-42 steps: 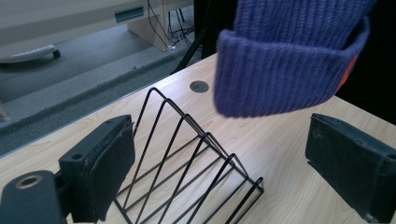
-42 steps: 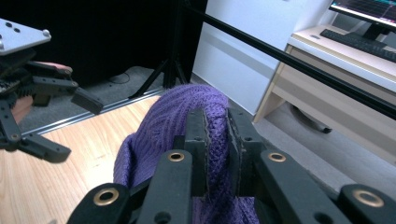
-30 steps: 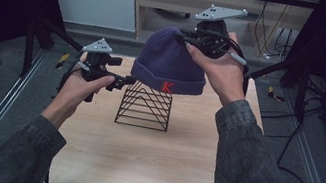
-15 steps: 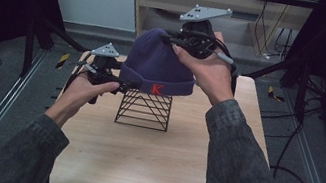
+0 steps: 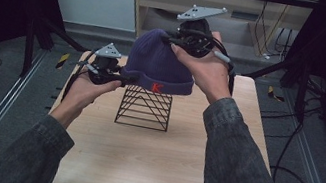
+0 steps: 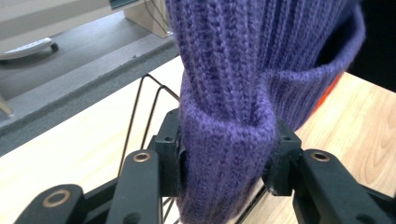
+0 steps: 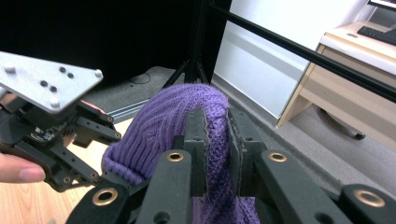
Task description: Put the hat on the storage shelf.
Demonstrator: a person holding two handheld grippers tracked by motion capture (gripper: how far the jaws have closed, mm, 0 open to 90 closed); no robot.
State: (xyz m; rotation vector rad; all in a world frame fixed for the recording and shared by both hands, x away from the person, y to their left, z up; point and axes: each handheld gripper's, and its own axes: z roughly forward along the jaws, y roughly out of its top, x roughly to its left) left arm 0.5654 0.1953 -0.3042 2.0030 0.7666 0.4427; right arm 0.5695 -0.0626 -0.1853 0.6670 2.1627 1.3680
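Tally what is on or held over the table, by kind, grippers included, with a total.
Purple knit beanie: 1
Black wire rack: 1
Left gripper and right gripper, both clamped on the beanie: 2
Total: 4

The beanie (image 5: 158,63) I pinch is purple, ribbed knit all over, with a small red-orange letter on its folded cuff. My jaws are black with brass-coloured rivets, and a grey plate with dark screw heads tops my left gripper (image 7: 49,140); the right gripper (image 5: 193,38) carries the same grey. The rack (image 5: 144,108) under the beanie is thin black wire. The table (image 5: 148,165) is pale wood grain. My sleeves (image 5: 243,171) are dark grey denim.
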